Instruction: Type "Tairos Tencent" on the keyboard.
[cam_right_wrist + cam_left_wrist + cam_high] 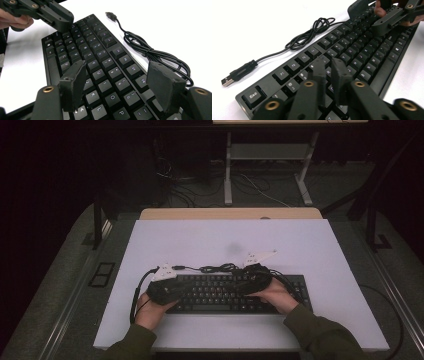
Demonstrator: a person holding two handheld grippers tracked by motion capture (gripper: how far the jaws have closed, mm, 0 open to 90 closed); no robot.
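Keyboard (235, 292) handling comes first: it lies flat on the white table (200, 240), near the person's edge, its long side running left to right. It looks like a rigid black slab with some weight to it, so I judge it will not bend when lifted but will tip if taken at one end alone. The keycaps are loose, springy parts that give under pressure and offer no firm hold; the safer places to grip are the plain frame edges at the two short ends, one pair of tongs on each, or the front lip below the space bar. The smooth case may slide on the table rather than rise if pinched weakly.

Its thin cable (312, 35) trails off the back edge in a slack coil and ends in a free USB plug (227, 81) lying on the table; this is limp and likely to snag or drag if the board is moved.

The left tongs (329, 67) hover over the keys at the left end, jaws drawn almost together with nothing between them. The right tongs (120, 77) stand wide over the right half of the keys, also gripping nothing.
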